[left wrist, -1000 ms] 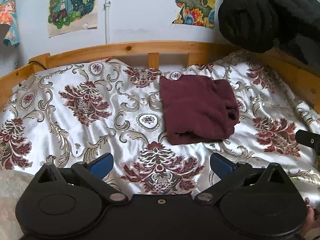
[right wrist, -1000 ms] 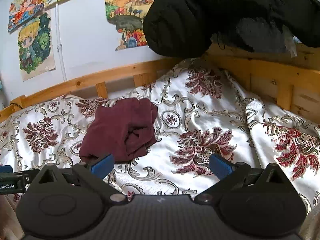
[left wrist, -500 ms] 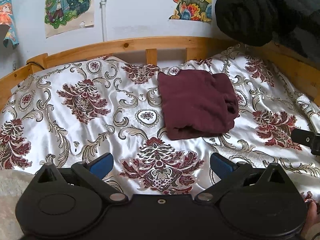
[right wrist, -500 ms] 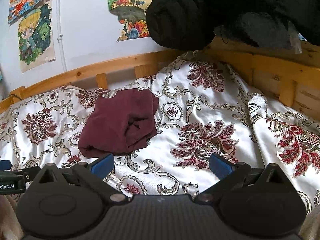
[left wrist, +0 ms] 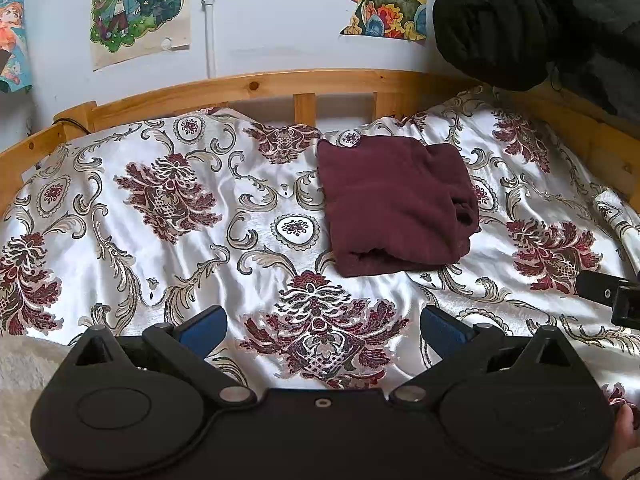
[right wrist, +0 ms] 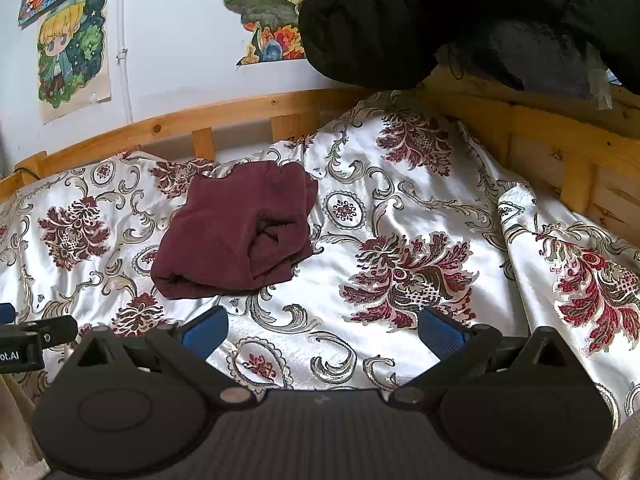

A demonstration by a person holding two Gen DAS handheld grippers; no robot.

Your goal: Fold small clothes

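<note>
A maroon garment [left wrist: 394, 206] lies folded into a rough rectangle on the floral bedspread [left wrist: 160, 216], toward the far side of the bed. It also shows in the right wrist view [right wrist: 236, 232]. My left gripper [left wrist: 322, 330] is open and empty, low over the near part of the bed, well short of the garment. My right gripper [right wrist: 322, 330] is open and empty, also near the front edge, to the right of the garment. The tip of the right gripper [left wrist: 608, 294] shows at the right edge of the left wrist view.
A wooden bed rail [left wrist: 248, 88] runs along the far side and the right side [right wrist: 560, 136]. A black padded jacket [right wrist: 420, 16] hangs over the back right corner. Posters [left wrist: 136, 4] hang on the wall. A pale fuzzy blanket [left wrist: 20, 376] lies at the near left.
Both grippers have drawn back and risen slightly, so the garment sits a little farther away. Both stay open. The garment has not moved.
</note>
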